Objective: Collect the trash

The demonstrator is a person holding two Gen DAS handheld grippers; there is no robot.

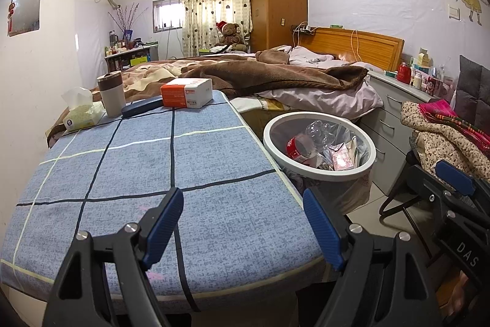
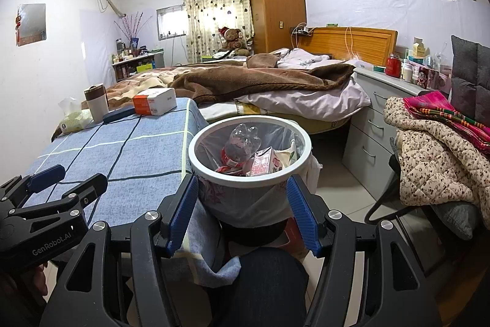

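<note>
A white-rimmed trash bin (image 1: 318, 170) (image 2: 214, 170) lined with a plastic bag stands on the floor right of the table. In it lie a crushed clear bottle with a red label (image 1: 306, 143) (image 2: 239, 143) and a pink carton (image 1: 340, 158) (image 2: 263, 163). My left gripper (image 1: 243, 226) is open and empty over the near edge of the blue checked tablecloth (image 1: 147, 161) (image 2: 128, 149). My right gripper (image 2: 242, 213) is open and empty just before the bin. Each gripper shows in the other's view, the right gripper (image 1: 453, 183) at the right edge, the left gripper (image 2: 61, 178) at the left edge.
At the table's far end stand a tissue pack (image 1: 81, 115), a cup (image 1: 111, 94), a dark case (image 1: 142, 108) and an orange-white box (image 1: 186, 92). Behind is a bed (image 1: 275, 75). Grey drawers (image 2: 370, 131) and a chair with clothes (image 2: 435, 155) are on the right.
</note>
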